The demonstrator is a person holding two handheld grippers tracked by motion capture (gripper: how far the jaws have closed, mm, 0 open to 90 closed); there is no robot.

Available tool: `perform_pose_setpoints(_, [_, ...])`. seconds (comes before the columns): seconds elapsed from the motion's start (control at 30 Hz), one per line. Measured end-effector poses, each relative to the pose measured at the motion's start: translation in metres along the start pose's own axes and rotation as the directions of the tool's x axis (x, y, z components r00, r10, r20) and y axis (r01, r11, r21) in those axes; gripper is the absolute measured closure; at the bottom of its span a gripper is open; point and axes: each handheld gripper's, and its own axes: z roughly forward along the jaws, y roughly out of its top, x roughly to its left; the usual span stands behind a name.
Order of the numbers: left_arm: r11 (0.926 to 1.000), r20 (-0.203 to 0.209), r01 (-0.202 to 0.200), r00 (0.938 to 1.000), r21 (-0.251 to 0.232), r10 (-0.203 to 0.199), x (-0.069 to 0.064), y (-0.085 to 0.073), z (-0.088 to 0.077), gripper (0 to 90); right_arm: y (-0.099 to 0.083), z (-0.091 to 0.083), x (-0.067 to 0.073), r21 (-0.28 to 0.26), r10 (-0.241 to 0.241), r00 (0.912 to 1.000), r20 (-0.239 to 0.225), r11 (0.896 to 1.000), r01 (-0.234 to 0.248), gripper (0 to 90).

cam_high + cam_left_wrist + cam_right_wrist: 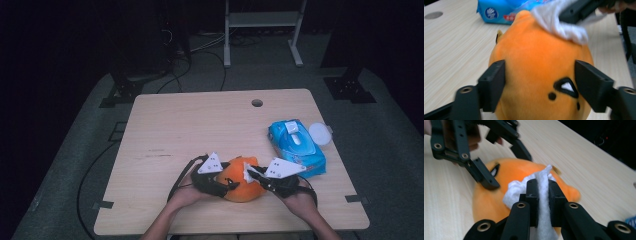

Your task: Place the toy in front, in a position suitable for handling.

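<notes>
Right gripper [541, 195] is clenched on my white wipe [542, 187], pressing it to the orange plush toy [536, 67] at the table's [200, 120] near edge. Left gripper [540, 82] straddles the toy, jaws around it (whether the pads bite, I can't tell). I judge wiping is underway; next I must steady the toy and drag the wipe across.

The high view looks forward and down on the whole table [200, 120] from far. The left gripper view sits very close behind the orange toy [536, 65], facing the blue pack [499, 12]. The right gripper view looks closely at the same toy [499, 202] from the opposite side.
</notes>
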Motion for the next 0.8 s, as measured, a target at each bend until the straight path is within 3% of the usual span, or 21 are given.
perform_pose_setpoints(0.1, [0.9999,-0.002,0.015,0.9999,0.007,-0.015,0.004,-0.003,0.0,32.3,-0.01,-0.005,-0.005,0.03,0.006,0.9998,0.021,1.0,-0.007,80.5])
perform_pose_setpoints(0.2, [0.9985,0.012,0.054,0.9985,-0.001,-0.054,0.01,-0.006,0.0,33.1,-0.019,-0.014,0.0,0.063,0.003,0.9999,0.013,0.998,-0.003,80.5])
perform_pose_setpoints(0.27, [0.9991,0.015,0.043,0.999,-0.007,-0.042,0.009,-0.006,0.001,33.6,-0.028,-0.02,0.003,0.077,0.02,0.9998,-0.005,0.997,-0.019,80.5])
perform_pose_setpoints(0.33, [1.0,0.023,0.003,0.9997,-0.008,-0.003,0.005,-0.006,0.003,34.7,-0.034,-0.025,0.003,0.08,0.051,0.9983,-0.028,0.996,-0.048,80.5])
perform_pose_setpoints(0.43, [0.9994,0.026,-0.035,0.9991,-0.006,0.035,0.001,-0.005,0.004,36.6,-0.03,-0.022,-0.004,0.063,0.078,0.9965,-0.032,0.995,-0.076,80.5])
perform_pose_setpoints(0.57, [0.997,0.03,-0.076,0.9966,-0.01,0.077,-0.002,-0.006,0.005,38.0,-0.012,-0.004,-0.026,0.023,0.127,0.9917,-0.02,0.992,-0.126,80.5])
perform_pose_setpoints(0.67, [0.9977,0.03,-0.066,0.9973,-0.01,0.067,-0.001,-0.006,0.005,37.9,0.001,0.013,-0.042,0.005,0.156,0.9878,-0.006,0.988,-0.156,80.6])
perform_pose_setpoints(0.8, [0.9995,0.04,-0.02,0.999,-0.026,0.021,0.004,-0.009,0.005,38.0,-0.005,0.012,-0.04,0.017,0.157,0.9876,-0.009,0.987,-0.157,80.6])
